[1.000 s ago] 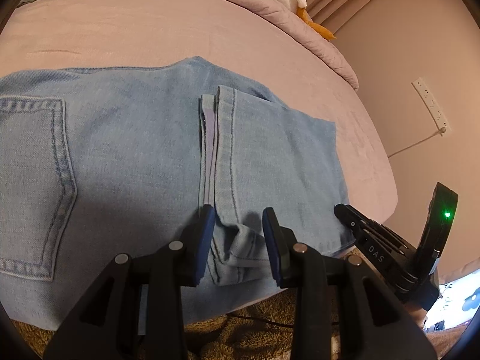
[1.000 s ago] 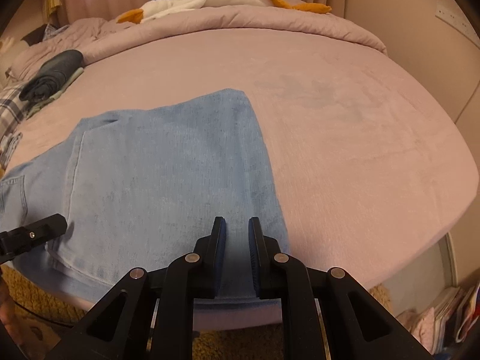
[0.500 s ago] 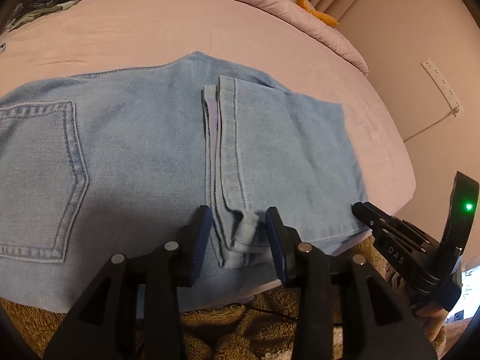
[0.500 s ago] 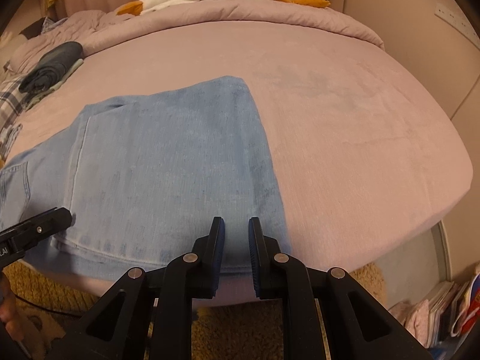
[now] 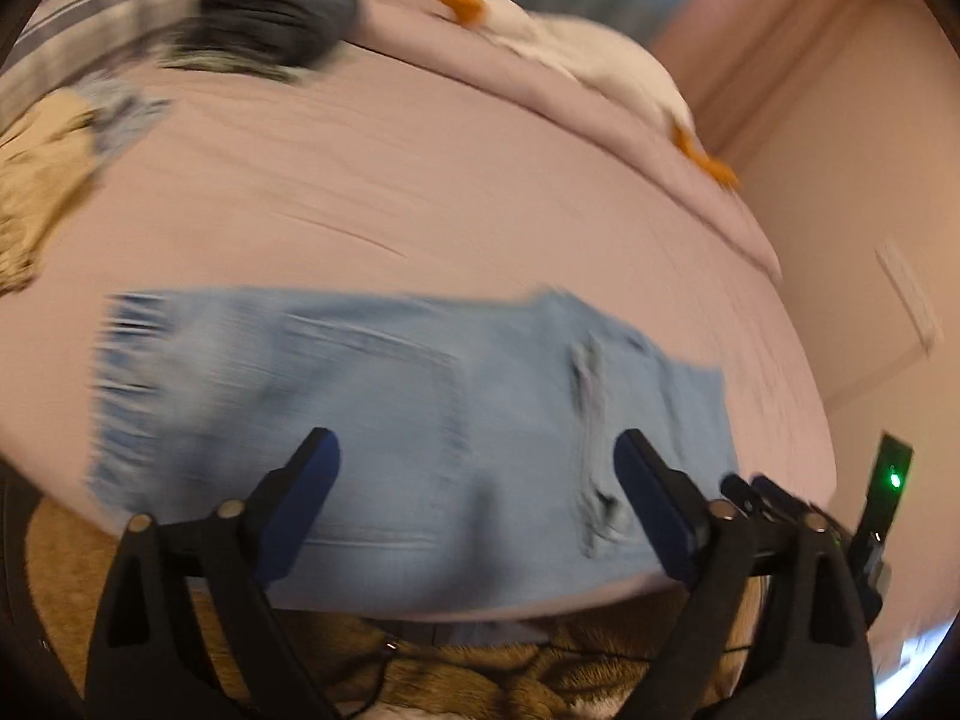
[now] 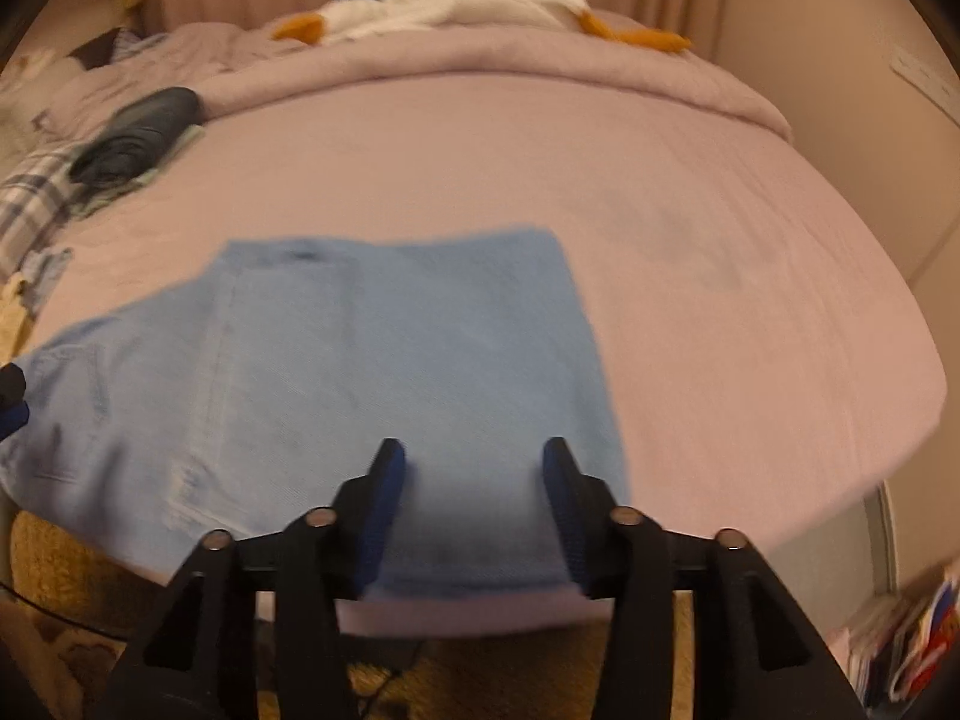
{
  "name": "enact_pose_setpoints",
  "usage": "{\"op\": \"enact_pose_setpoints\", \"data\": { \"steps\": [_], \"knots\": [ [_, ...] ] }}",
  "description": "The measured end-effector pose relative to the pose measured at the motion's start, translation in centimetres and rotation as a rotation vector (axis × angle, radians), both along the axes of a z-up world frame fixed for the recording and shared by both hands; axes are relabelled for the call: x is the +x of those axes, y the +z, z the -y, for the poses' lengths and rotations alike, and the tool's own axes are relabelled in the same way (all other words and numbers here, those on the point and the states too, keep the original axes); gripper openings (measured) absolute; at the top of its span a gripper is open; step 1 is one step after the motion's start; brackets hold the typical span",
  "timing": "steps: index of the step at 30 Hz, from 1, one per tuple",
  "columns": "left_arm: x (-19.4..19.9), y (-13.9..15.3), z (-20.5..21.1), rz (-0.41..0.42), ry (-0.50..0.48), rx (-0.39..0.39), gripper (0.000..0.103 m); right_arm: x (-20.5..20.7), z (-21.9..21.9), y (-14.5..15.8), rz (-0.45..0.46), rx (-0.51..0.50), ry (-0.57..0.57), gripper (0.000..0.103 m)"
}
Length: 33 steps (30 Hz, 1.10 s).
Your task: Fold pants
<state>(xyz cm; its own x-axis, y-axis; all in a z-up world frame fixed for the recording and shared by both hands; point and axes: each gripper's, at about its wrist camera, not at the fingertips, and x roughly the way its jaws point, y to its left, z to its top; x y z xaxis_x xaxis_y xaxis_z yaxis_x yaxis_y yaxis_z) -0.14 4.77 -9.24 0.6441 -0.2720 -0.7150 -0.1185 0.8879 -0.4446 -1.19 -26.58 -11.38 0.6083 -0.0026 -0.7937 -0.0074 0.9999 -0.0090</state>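
Denim pants (image 6: 372,372), folded, lie low centre on my bed (image 6: 720,300), hugging its near edge. Both tongs have just been opening: left gripper (image 5: 474,498) gapes wide, right gripper (image 6: 474,510) half apart, both empty. Dark clothes (image 6: 138,138) sit upper left, a plush goose (image 6: 468,0) up top; the right side is bare.

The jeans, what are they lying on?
The jeans lie flat on a pink bed, with one folded layer on top of another. What the bed looks like right under them is covered.
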Motion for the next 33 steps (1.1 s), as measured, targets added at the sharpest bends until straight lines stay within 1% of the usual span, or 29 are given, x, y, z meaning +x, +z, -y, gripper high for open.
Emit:
{"op": "enact_pose_setpoints", "data": {
  "steps": [1, 2, 4, 6, 8, 11, 13, 14, 15, 16, 17, 20, 24, 29, 31, 33],
  "knots": [
    [-0.4, 0.0, -1.1, 0.001, 0.042, 0.003, 0.098, 0.2, -0.4, 0.4, 0.011, 0.006, 0.018, 0.060],
    [-0.6, 0.0, -1.8, 0.002, 0.068, 0.005, 0.099, 0.6, -1.1, 0.8, 0.026, 0.014, 0.040, 0.071],
    [-1.2, 0.0, -3.3, 0.005, 0.114, 0.009, 0.100, 1.1, -2.7, 1.3, 0.050, 0.017, 0.080, 0.078],
    [-1.6, -0.2, -4.5, 0.000, 0.149, 0.009, 0.102, 1.8, -4.1, 1.3, 0.055, 0.027, 0.124, 0.080],
    [-1.7, -0.7, -5.6, -0.023, 0.186, 0.018, 0.102, 2.5, -5.2, 0.8, 0.039, 0.044, 0.153, 0.084],
    [-1.8, -1.8, -6.6, -0.067, 0.229, 0.041, 0.102, 3.9, -6.8, -1.2, -0.029, 0.051, 0.175, 0.084],
    [-1.7, -3.0, -6.9, -0.102, 0.235, 0.034, 0.102, 4.4, -7.4, -2.9, -0.079, 0.032, 0.168, 0.084],
    [-1.5, -3.6, -7.0, -0.121, 0.226, 0.014, 0.102, 4.7, -7.6, -3.8, -0.106, 0.016, 0.160, 0.086],
    [-1.2, -4.2, -7.1, -0.145, 0.218, 0.000, 0.102, 4.8, -7.7, -4.5, -0.107, 0.001, 0.152, 0.090],
    [-1.0, -4.7, -7.0, -0.163, 0.214, -0.005, 0.102, 4.6, -7.7, -4.6, -0.089, -0.002, 0.147, 0.098],
    [-0.9, -5.0, -6.9, -0.172, 0.218, 0.005, 0.102, 4.6, -7.7, -4.7, -0.089, -0.003, 0.146, 0.100],
    [-0.4, -5.6, -6.5, -0.205, 0.219, 0.033, 0.102, 4.6, -7.9, -4.8, -0.099, -0.008, 0.153, 0.102],
    [0.0, -5.8, -6.2, -0.213, 0.215, 0.069, 0.101, 4.6, -8.0, -4.8, -0.085, -0.003, 0.158, 0.102],
    [0.3, -6.2, -6.2, -0.212, 0.231, 0.071, 0.101, 4.5, -7.8, -4.8, -0.071, 0.002, 0.161, 0.102],
    [0.2, -6.3, -6.2, -0.210, 0.234, 0.079, 0.100, 4.6, -7.9, -4.9, -0.068, 0.002, 0.163, 0.102],
    [0.3, -6.3, -6.3, -0.208, 0.240, 0.085, 0.094, 4.4, -7.8, -4.9, -0.064, 0.003, 0.163, 0.102]
  ]
}}
